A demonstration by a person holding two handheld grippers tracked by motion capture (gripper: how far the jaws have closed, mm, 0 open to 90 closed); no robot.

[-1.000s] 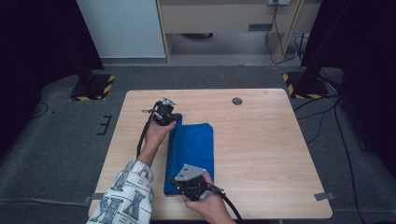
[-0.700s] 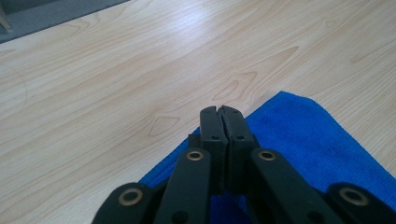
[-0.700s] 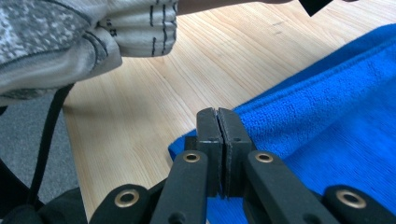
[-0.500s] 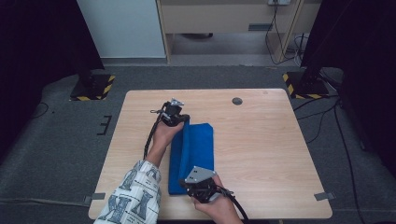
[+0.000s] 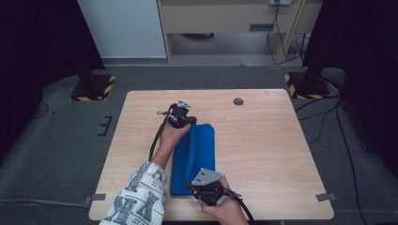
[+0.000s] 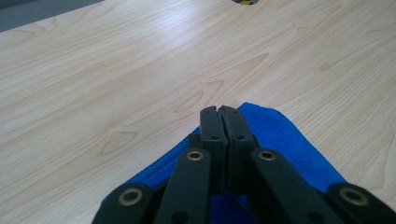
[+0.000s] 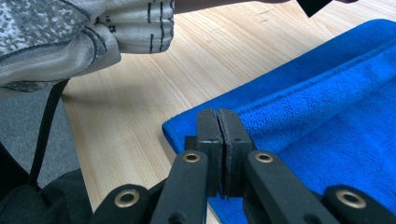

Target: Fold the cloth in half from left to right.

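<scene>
A blue towel (image 5: 201,150) lies lengthwise on the wooden table (image 5: 267,140), folded into a narrow strip with its left side lifted in a ridge. My left gripper (image 5: 189,123) is at the towel's far end, shut on its edge; in the left gripper view the jaws (image 6: 218,112) meet with blue cloth (image 6: 285,135) around them. My right gripper (image 5: 191,184) is at the near end, shut on the towel's edge. The right gripper view has the closed jaws (image 7: 218,114) over the towel (image 7: 327,107), with the cloth's corner just left of them.
A small black round insert (image 5: 238,101) sits in the tabletop at the far centre. A patterned sleeve (image 5: 141,197) reaches in from the near left edge. Bare wood spreads to the right of the towel. Dark stands with yellow-black bases (image 5: 94,86) flank the table.
Both grippers have moved to the right, carrying the towel's left edge with them. The towel looks narrower than a second ago.
</scene>
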